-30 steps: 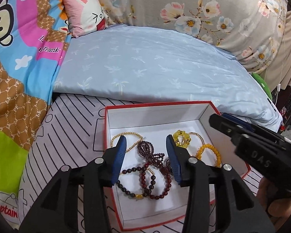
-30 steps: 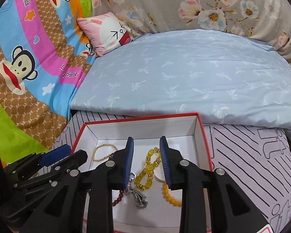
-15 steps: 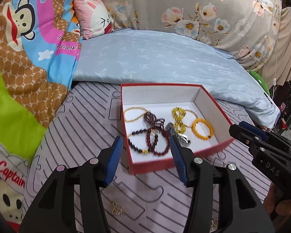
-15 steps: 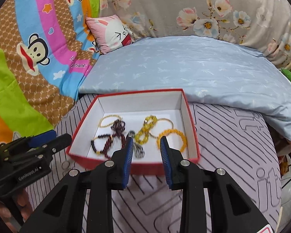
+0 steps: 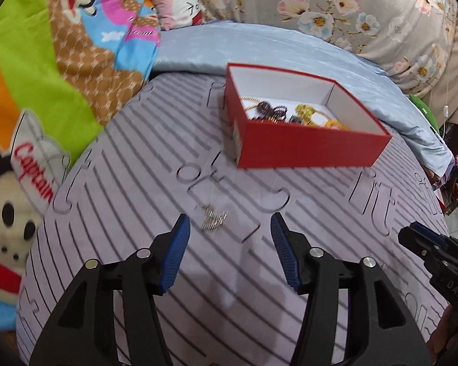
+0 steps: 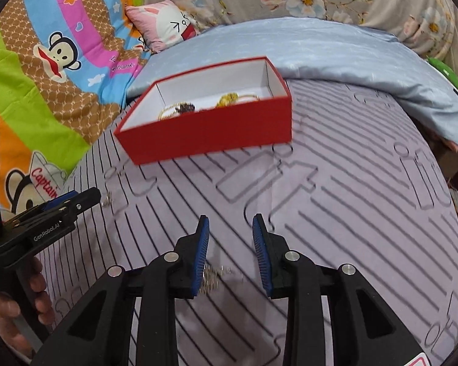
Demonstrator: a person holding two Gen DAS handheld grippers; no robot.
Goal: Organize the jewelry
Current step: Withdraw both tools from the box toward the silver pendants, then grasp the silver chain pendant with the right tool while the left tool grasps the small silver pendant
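A red box [image 5: 308, 149] with a white inside holds several bead bracelets, dark red and yellow; it also shows in the right wrist view [image 6: 210, 140]. My left gripper [image 5: 229, 238] is open and empty, low over the mat, just behind a small gold jewelry piece [image 5: 213, 218]. My right gripper [image 6: 230, 241] is open and empty above another small metal jewelry piece [image 6: 212, 277] that lies by its left finger. The left gripper [image 6: 85, 198] shows at the left of the right wrist view, beside the gold piece [image 6: 108, 199].
The box stands on a grey striped foam mat [image 5: 137, 183]. A pale blue quilt [image 5: 259, 45] lies behind it, a cartoon monkey blanket [image 5: 45, 76] to the left, a pink pillow [image 5: 174, 3] at the back. The mat's right edge drops off [image 6: 455, 213].
Both grippers have pulled back from over the box and come down low over the mat, toward the loose jewelry pieces. Both stay open.
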